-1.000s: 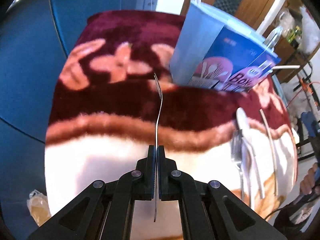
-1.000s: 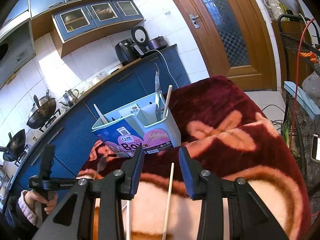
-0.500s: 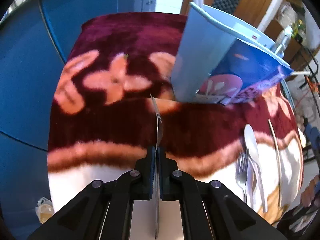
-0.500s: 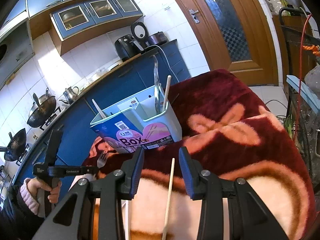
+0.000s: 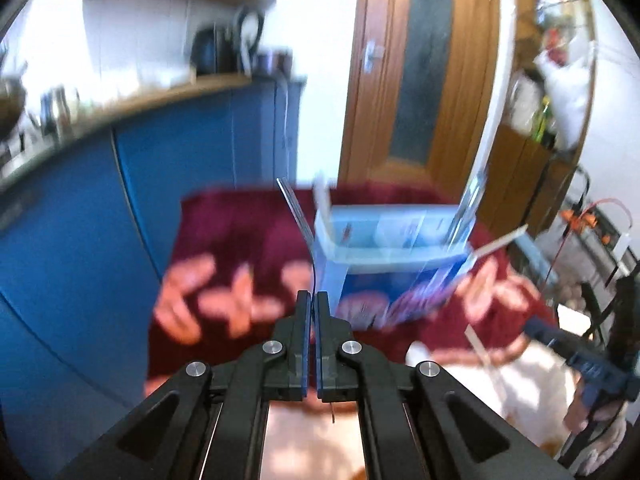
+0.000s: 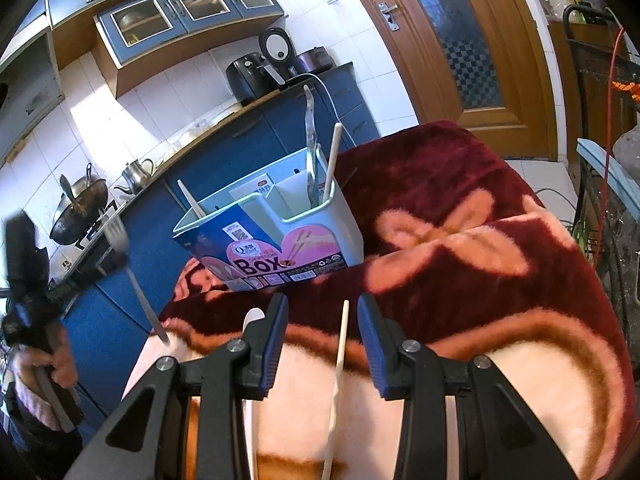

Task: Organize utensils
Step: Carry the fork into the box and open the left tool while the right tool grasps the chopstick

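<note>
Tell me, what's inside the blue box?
In the box, a metal utensil and a chopstick stand in the right compartment, and another stick leans at the left. Their lower ends are hidden by the walls.

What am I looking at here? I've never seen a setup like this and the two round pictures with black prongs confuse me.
A person holds a two-finger gripper in each hand, each with a wide-angle camera looking along its fingers. The blurry picture is from the left gripper, shut on a fork. The sharp picture is from the right gripper, open and holding nothing; a chopstick lies on the blanket between its fingers. Behind stands a divided utensil box already holding some utensils. A white spoon also lies on the blanket.
</note>
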Demonstrator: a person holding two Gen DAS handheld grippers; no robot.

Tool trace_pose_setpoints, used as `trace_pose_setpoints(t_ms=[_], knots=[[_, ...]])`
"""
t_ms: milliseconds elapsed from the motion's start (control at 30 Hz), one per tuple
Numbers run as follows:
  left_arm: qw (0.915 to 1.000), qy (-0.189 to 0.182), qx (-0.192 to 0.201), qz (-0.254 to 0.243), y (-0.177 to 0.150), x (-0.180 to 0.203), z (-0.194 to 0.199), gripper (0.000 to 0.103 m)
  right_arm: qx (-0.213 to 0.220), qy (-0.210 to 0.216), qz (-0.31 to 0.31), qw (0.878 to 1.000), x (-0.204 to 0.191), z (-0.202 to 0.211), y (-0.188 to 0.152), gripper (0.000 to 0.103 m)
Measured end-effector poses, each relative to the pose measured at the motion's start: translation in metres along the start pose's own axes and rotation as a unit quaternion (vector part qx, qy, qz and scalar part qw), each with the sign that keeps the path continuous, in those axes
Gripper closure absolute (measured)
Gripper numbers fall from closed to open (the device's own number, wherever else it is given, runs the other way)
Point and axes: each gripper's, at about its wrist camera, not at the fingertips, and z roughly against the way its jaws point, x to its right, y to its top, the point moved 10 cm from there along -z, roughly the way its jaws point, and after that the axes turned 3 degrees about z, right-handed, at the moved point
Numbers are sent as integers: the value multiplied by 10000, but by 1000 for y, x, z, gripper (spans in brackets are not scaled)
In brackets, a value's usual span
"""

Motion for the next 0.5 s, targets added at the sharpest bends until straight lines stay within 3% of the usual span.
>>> trace_pose_setpoints(t_ms=[167,300,400,500], knots=[[9964,-56,849,-8,52,17,24,102,-125,-44,77,9999,-2,-5,-3,63],[9911,-186,1311,155,85,25,28,102,-307,-158,229,9991,-2,-8,-4,63],[9867,-147,1607,188,102,30,20,102,-344,-279,383,9983,0,-7,-1,63],[9863,-70,1643,97,108,36,0,102,-557,-358,530,9964,1,-10,0,63]])
